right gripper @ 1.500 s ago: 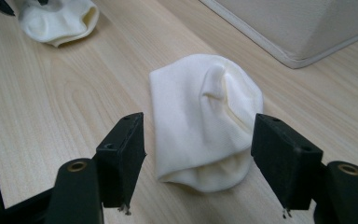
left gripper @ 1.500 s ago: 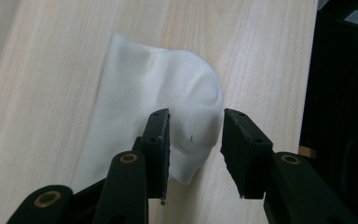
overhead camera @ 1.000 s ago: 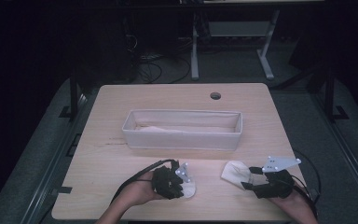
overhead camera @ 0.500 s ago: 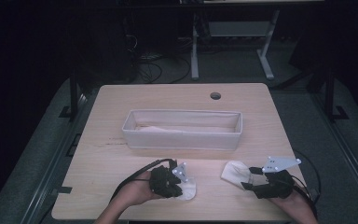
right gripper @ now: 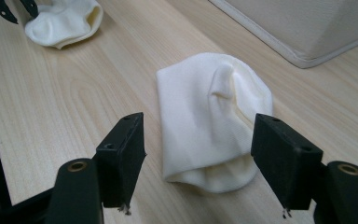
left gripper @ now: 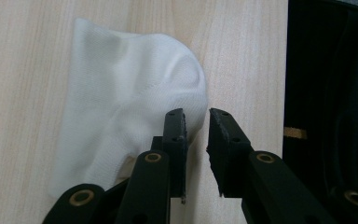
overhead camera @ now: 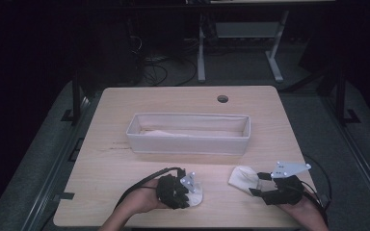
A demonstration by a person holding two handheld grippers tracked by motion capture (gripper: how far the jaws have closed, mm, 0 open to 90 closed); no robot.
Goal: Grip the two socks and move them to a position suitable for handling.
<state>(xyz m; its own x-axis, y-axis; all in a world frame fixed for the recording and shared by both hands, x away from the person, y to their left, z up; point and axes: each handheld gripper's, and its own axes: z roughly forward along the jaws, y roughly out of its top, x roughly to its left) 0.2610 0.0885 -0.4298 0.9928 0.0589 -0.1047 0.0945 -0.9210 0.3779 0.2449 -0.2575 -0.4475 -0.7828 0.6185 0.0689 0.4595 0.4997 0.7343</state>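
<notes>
Nearest the table's front edge, the left gripper (overhead camera: pixel 187 188) sits over a white sock (left gripper: pixel 121 107) that lies flat on the wooden table (overhead camera: pixel 125 168). In the left gripper view its jaws stand a narrow gap apart: one jaw rests over the sock's rounded edge, the other over bare wood just beside it, and nothing is pinched between them. The jaws have just been opening, with only the sock's edge near the gap.

To the right, also near the front edge, the right gripper (right gripper: pixel 198 154) has its jaws spread wide, one on each side of a cream sock (right gripper: pixel 209 135). The pads do not press on this sock; it lies folded on the wood, its open end toward the gripper. In the high view the same cream sock (overhead camera: pixel 243 177) lies just ahead of the right gripper (overhead camera: pixel 259 185), and the two socks are well apart.

Farther back, at the table's middle, stands a long, pale fabric bin (overhead camera: pixel 188 142), apart from both socks. Beyond it a round hole (overhead camera: pixel 222 98) shows near the table's far edge.
</notes>
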